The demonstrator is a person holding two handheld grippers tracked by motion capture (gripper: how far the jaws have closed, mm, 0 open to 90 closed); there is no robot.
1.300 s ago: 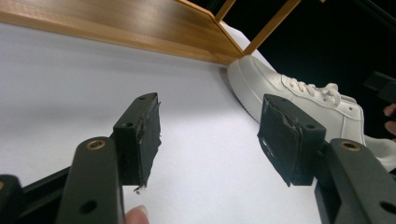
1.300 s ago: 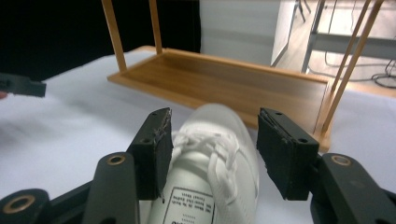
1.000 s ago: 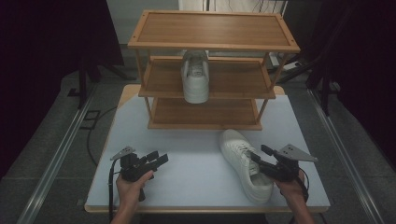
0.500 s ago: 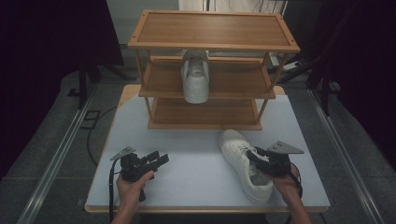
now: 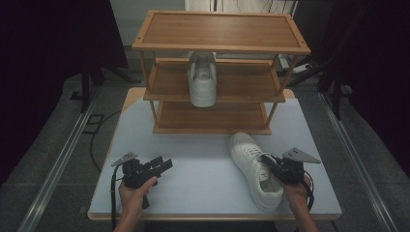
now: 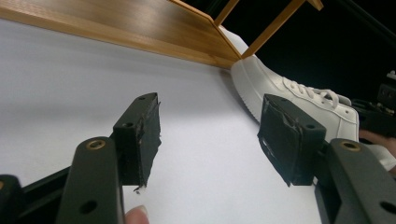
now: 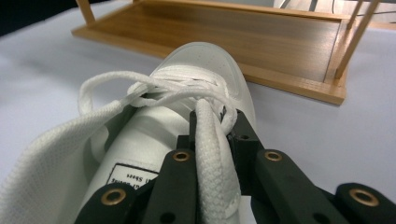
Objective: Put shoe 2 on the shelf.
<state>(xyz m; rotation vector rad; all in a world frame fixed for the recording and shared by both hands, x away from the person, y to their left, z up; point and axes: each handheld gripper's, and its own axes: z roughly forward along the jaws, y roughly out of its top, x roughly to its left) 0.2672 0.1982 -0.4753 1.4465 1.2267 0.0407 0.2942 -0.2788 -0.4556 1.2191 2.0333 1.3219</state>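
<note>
Table [image 5: 203, 169]: right gripper [image 5: 272, 165] now clamps shoe [image 5: 255, 169].

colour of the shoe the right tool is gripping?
White, laces included. The shoe shows best in the right gripper view, its collar clamped in the right tool.

White tabletop [image 5: 203, 193] sits under both claws, plain and matte. Out past the left claw [image 5: 164, 164], a metal rail [image 5: 63, 159] runs along the grey floor [image 5: 43, 145], with a black cable [image 5: 93, 145] looping between rail and table. Another rail [image 5: 358, 159] lies beyond the right claw [image 5: 270, 162]. Dark drapes [image 5: 43, 43], I think, hang far behind.
</note>
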